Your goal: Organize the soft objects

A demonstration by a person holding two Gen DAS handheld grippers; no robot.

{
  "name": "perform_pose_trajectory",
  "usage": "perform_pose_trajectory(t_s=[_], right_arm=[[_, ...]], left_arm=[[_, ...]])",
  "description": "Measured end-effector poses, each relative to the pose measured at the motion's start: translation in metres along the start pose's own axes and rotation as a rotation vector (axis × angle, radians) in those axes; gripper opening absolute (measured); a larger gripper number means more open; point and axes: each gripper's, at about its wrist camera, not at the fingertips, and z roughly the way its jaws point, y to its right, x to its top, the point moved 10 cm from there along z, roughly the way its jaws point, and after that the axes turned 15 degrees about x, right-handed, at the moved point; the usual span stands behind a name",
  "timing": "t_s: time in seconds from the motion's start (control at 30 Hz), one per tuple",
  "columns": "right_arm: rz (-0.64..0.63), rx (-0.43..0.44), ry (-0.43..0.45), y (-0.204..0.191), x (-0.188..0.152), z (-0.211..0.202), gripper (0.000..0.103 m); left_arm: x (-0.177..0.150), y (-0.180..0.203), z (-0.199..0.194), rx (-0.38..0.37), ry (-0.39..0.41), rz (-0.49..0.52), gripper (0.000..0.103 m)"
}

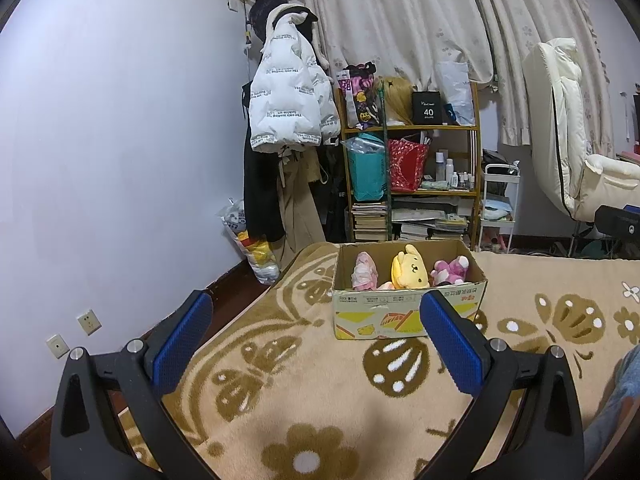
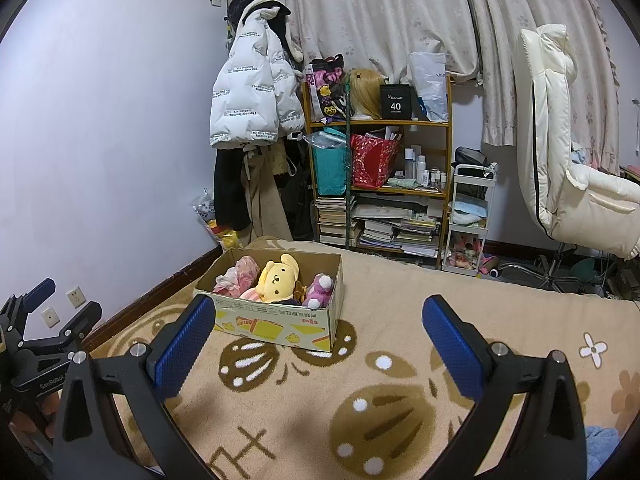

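A cardboard box (image 1: pixel 400 312) stands on the patterned beige blanket (image 1: pixel 280 380). It holds a yellow dog plush (image 1: pixel 410 270), a pink plush (image 1: pixel 365 272) on its left and a purple plush (image 1: pixel 450 270) on its right. The box (image 2: pixel 280 324), yellow plush (image 2: pixel 278 278), pink plush (image 2: pixel 238 276) and purple plush (image 2: pixel 320 290) also show in the right wrist view. My left gripper (image 1: pixel 316 308) is open and empty, just short of the box. My right gripper (image 2: pixel 318 312) is open and empty, to the right of the box. The left gripper (image 2: pixel 60 304) shows at the left edge of the right view.
A bookshelf (image 1: pixel 412 168) with bags and books stands against the far wall, beside hanging coats (image 1: pixel 288 92). A white rolling cart (image 2: pixel 470 216) and a cream recliner chair (image 2: pixel 568 160) are at the right. Wall sockets (image 1: pixel 89 322) sit low on the left wall.
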Motion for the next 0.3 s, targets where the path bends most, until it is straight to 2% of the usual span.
perform_pose_trajectory(t_s=[0.3], right_arm=[[-0.001,0.0,0.0,0.0001,0.0,0.0001,0.103]], left_arm=[[-0.0011,0.0011,0.0,-0.004,0.0,0.004,0.102]])
